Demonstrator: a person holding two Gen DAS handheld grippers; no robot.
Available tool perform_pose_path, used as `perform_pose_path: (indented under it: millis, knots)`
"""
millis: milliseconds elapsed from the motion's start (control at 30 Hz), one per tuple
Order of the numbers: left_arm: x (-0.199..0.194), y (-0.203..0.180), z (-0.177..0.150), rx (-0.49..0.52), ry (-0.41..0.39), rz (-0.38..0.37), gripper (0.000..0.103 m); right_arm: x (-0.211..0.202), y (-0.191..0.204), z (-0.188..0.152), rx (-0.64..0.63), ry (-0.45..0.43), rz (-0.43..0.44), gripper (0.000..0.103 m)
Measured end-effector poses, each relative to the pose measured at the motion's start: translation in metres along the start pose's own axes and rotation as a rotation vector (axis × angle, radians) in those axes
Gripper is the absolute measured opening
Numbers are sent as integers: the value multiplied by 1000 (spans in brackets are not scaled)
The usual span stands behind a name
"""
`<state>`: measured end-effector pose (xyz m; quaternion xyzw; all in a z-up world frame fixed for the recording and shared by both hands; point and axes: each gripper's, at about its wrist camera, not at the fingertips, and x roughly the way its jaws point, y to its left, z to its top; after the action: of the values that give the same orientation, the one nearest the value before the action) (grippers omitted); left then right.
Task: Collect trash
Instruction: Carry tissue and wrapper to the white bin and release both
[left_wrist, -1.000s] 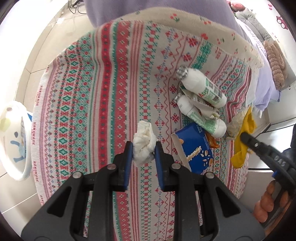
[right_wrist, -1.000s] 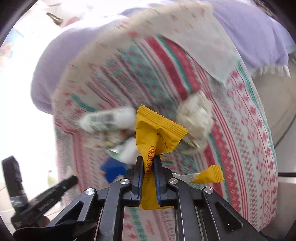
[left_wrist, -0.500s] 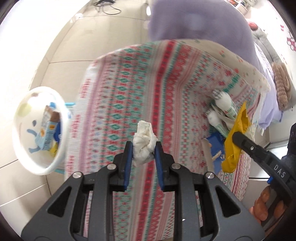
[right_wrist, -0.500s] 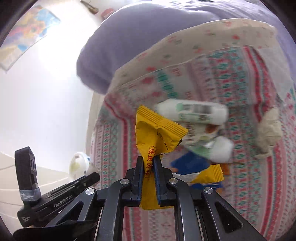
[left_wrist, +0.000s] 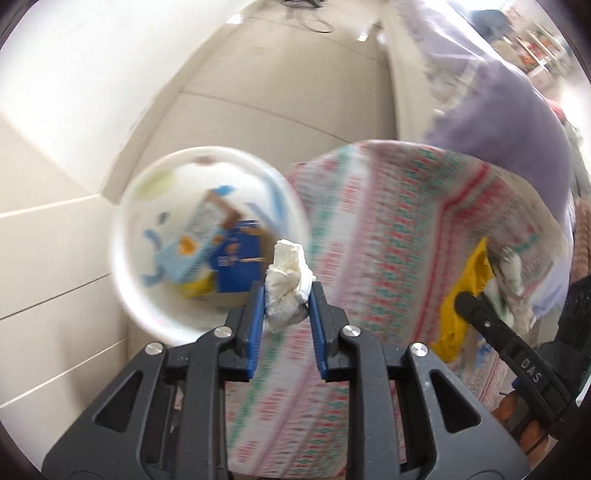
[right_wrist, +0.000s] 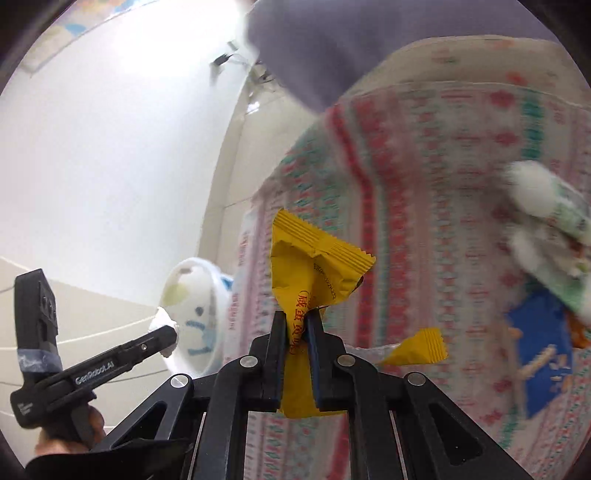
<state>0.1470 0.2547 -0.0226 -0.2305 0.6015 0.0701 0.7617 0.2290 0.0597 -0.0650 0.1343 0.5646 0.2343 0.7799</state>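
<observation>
My left gripper (left_wrist: 287, 295) is shut on a crumpled white tissue (left_wrist: 287, 286) and hangs beside the rim of a white trash bin (left_wrist: 127, 288) on the floor. The bin holds a light blue carton (left_wrist: 192, 236), a dark blue box (left_wrist: 240, 260) and a yellow wrapper. My right gripper (right_wrist: 296, 317) is shut on a yellow snack wrapper (right_wrist: 312, 273) above the patterned cloth (right_wrist: 424, 229); that wrapper also shows in the left wrist view (left_wrist: 465, 295). The left gripper also shows in the right wrist view (right_wrist: 166, 338), next to the bin (right_wrist: 192, 317).
On the cloth lie white bottles with green labels (right_wrist: 546, 206), a blue snack box (right_wrist: 543, 347) and a small yellow wrapper (right_wrist: 421, 347). A purple sheet (left_wrist: 517, 118) lies beyond the cloth. Beige floor tiles (left_wrist: 258, 85) and a white wall (right_wrist: 110, 147) surround the bin.
Both grippers have swung left with their loads held. The bin has come from the far left to just beside the left gripper. The bottles and blue box have slid to the right edge.
</observation>
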Motion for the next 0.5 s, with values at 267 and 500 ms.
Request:
perform_pose_path:
  millis: [267,500]
  knots:
    - [12,54,5,-105,40,24,26,42,50,-3,-45,41,120,12]
    - [7,69,11,-153,18,9,26,81,92,-17,-66,49,240,13]
